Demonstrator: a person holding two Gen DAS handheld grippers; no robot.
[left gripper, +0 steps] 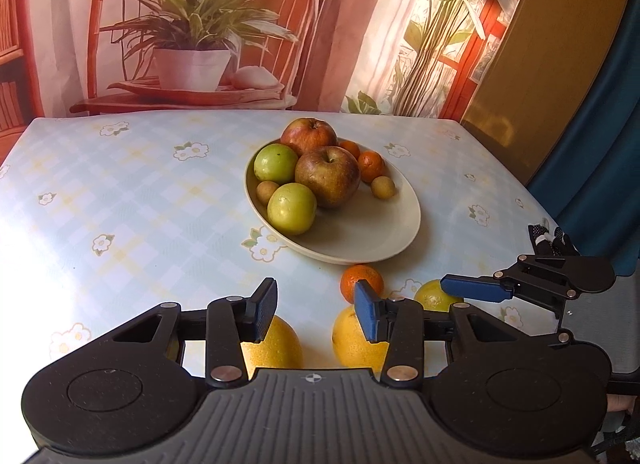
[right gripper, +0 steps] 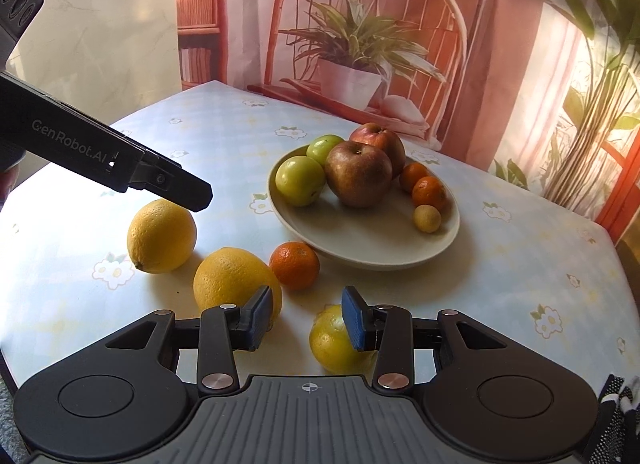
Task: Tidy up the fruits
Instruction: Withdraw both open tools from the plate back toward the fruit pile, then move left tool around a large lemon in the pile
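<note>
A beige plate holds two red-brown apples, two green apples, two small mandarins and two small yellow fruits. On the table before the plate lie a mandarin, two large yellow citrus and a smaller yellow-green one. My left gripper is open above the two large citrus. My right gripper is open, its right finger over the yellow-green fruit; it also shows in the left wrist view.
The table carries a pale blue checked cloth with flowers. A printed backdrop of a chair and potted plant hangs behind the far edge. A blue curtain is at the right.
</note>
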